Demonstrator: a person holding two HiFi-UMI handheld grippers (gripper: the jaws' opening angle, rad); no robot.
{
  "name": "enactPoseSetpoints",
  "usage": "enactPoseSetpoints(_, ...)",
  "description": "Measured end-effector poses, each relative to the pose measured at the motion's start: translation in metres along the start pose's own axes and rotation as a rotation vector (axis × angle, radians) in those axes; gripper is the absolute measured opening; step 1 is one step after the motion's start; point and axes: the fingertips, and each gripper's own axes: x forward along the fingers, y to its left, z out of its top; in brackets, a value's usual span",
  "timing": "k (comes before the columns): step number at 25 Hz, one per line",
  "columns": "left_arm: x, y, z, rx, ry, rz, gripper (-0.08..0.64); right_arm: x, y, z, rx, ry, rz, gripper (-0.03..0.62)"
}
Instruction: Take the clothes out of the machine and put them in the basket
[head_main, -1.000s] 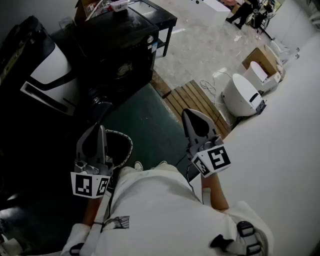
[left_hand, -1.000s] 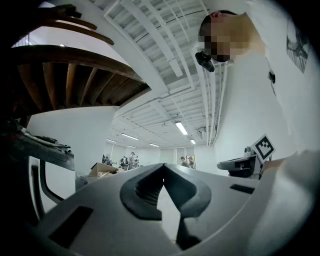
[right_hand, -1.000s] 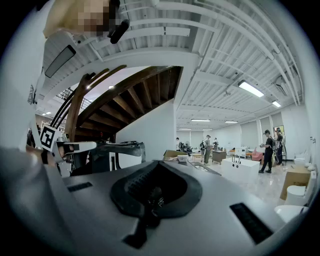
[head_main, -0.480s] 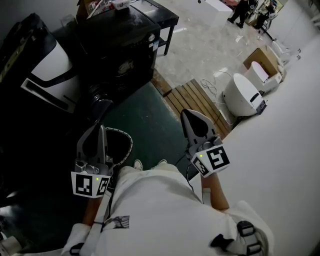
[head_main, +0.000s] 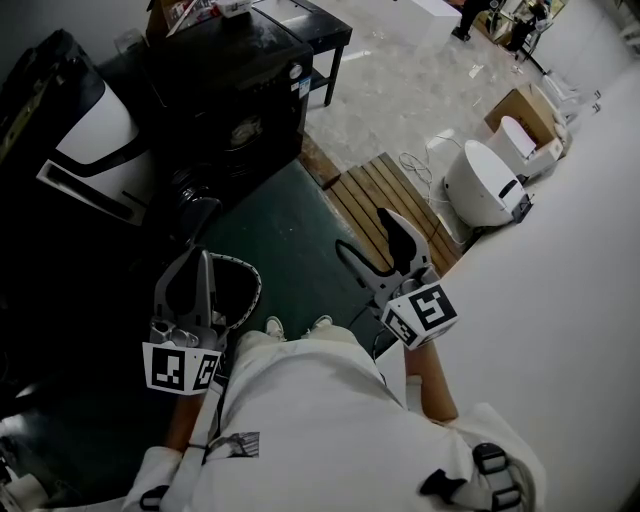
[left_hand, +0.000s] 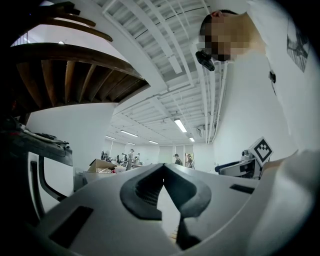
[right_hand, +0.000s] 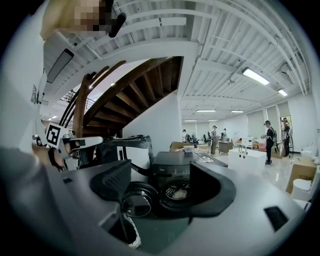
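Clothes (right_hand: 178, 193): a pale bundle lies inside the drum of the black machine (right_hand: 180, 167), straight ahead of the right gripper (right_hand: 162, 182) and well apart from both grippers. The machine's door (right_hand: 136, 204) hangs open to the left of the drum.

Right gripper: jaws apart and opening, with nothing between them.

Left gripper (left_hand: 162, 167): jaws together at the tips, with nothing between them.

Basket (head_main: 258, 283): it sits on the floor just beyond the left gripper's tips in the head view, and low and left of the right gripper's jaws in that gripper's own view. Its contents cannot be made out.
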Motion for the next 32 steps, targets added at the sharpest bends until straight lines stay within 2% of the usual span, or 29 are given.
enactPoseSetpoints(5,0.011,-0.014,-0.006,0.005,0.012,-0.012,0.012,-0.009,-0.019,-0.004,-0.036,-0.005,-0.012,0.480)
enactPoseSetpoints(7,0.017,-0.022,-0.007,0.009,0.014,-0.019,0.012,-0.014,-0.028,-0.005,-0.042,-0.002,-0.016,0.502)
enactPoseSetpoints(11,0.033,-0.038,-0.010,0.019,0.019,-0.033,0.012,-0.023,-0.050,-0.008,-0.054,-0.004,-0.042,0.506)
enactPoseSetpoints(21,0.070,-0.078,-0.016,0.052,0.033,-0.046,0.012,-0.042,-0.091,-0.022,-0.033,-0.023,-0.024,0.505)
enactPoseSetpoints(27,0.104,-0.072,-0.044,0.010,0.062,-0.040,0.012,-0.020,-0.117,-0.041,-0.022,0.022,-0.017,0.505)
enactPoseSetpoints(32,0.160,-0.053,-0.069,-0.035,0.075,-0.052,0.012,0.026,-0.157,-0.050,-0.031,0.086,-0.022,0.505)
